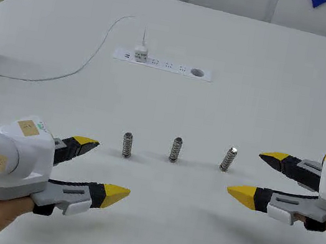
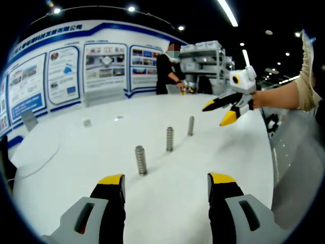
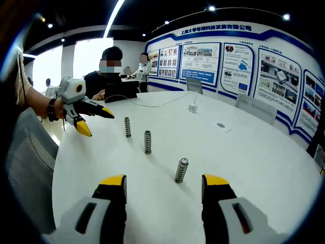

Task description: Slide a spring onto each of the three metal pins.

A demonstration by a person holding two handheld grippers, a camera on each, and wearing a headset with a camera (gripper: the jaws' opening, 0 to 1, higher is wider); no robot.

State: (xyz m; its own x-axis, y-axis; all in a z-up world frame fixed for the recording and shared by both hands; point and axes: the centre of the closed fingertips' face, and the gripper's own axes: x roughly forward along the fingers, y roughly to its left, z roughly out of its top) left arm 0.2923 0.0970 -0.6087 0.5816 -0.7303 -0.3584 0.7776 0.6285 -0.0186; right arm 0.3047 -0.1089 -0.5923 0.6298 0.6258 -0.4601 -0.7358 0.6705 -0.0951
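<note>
Three pins (image 1: pixel 175 150) in a row on the tabletop (image 1: pixel 255 62), a spring (image 1: pixel 127 145) on each, left tool (image 1: pixel 107 168) spread wide, right tool (image 1: pixel 248 173) spread wide

I found the left spring (image 1: pixel 127 145) standing upright on the white tabletop (image 1: pixel 271 84), grey coils stacked from base to top, and I could not make out the pin inside it. The middle spring (image 1: pixel 175 149) matched it, upright, its coils close together. The right spring (image 1: pixel 228 159) leaned, its top tipped to the right in the head view, and a bright rounded metal pin tip (image 1: pixel 233 151) showed above its coils. All three stood in one straight row, evenly spaced and well apart. In the right gripper view the leaning one sat nearest, its shiny cap plain on top.
</note>
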